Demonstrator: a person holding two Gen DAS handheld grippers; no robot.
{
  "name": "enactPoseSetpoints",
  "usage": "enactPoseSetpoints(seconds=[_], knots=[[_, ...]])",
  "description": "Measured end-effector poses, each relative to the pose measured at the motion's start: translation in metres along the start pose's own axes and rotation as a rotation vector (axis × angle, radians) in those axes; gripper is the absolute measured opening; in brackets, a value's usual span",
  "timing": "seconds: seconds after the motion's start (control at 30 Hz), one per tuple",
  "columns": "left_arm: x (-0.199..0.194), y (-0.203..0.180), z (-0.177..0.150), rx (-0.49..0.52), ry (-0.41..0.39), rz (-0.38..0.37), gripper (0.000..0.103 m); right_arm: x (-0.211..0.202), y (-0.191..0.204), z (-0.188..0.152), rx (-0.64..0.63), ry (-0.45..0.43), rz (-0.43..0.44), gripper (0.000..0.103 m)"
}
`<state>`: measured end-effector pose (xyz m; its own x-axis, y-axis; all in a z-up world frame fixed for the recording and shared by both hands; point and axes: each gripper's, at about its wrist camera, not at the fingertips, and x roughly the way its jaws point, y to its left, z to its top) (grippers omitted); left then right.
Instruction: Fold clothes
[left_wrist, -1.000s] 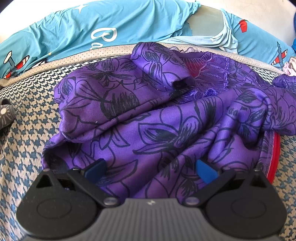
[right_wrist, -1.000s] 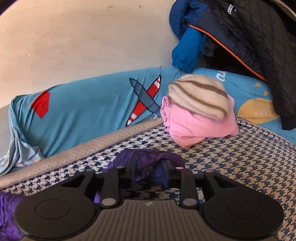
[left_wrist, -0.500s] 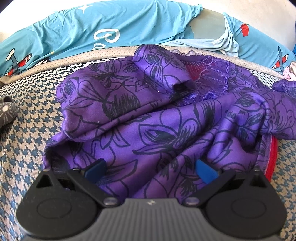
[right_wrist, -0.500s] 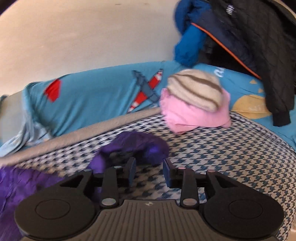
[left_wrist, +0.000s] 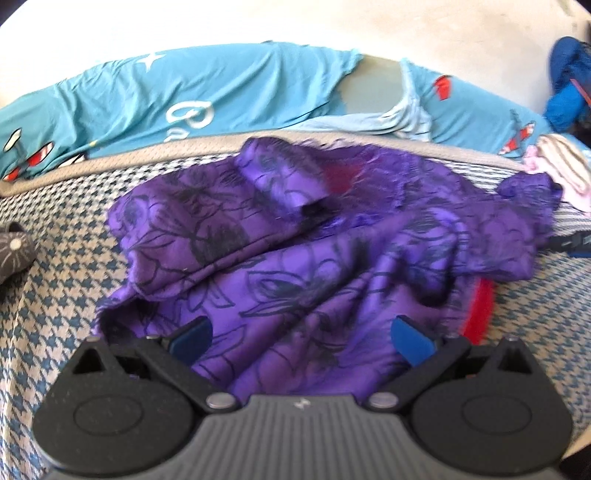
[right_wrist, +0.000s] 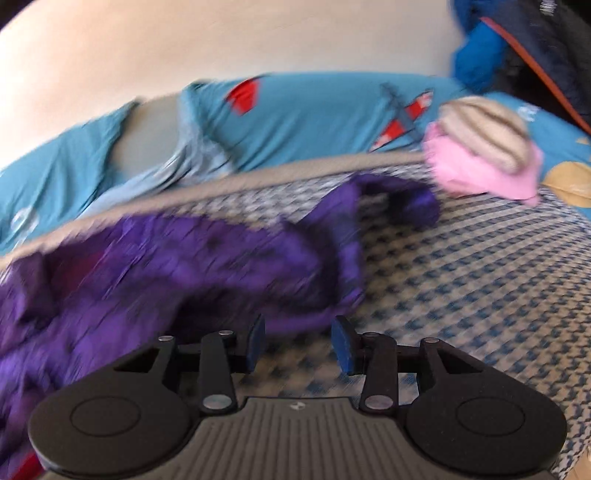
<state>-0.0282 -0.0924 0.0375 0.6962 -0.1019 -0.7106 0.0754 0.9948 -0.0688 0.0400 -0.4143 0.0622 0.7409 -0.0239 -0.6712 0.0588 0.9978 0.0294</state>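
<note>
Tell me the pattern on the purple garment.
Black outlined flowers on purple garment, with a red lining; clearest in the left wrist view.

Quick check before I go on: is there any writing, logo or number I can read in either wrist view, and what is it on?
White script, partly hidden by folds, on the teal sheet: starts "Ca", rest unreadable.
Small embossed mark on the left gripper body: too small to read.
Same mark on the right gripper: too small to read.
Purple garment: floral print, no text.

bare houndstooth cover (right_wrist: 480, 280) right of purple garment (right_wrist: 184, 266), pink bundle (right_wrist: 480, 173) blocking far corner, slipper (left_wrist: 14, 251) at left edge
</note>
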Motion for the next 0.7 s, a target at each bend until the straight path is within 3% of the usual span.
enactPoseSetpoints(seconds=[0.3, 0.47, 0.7], knots=[[-0.019, -0.037, -0.017, 0.123, -0.012, -0.124, 0.103, 0.018, 0.047, -0.021, -0.227, 0.094, 0.089, 0.040], [-0.019, -0.055, -0.030, 0.208, -0.004, -0.186, 0.103, 0.015, 0.055, -0.009, -0.178, 0.039, 0.187, 0.040], [-0.006, -0.067, -0.040, 0.249, 0.009, -0.178, 0.103, 0.022, 0.067, 0.018, -0.073, -0.021, 0.300, 0.040]])
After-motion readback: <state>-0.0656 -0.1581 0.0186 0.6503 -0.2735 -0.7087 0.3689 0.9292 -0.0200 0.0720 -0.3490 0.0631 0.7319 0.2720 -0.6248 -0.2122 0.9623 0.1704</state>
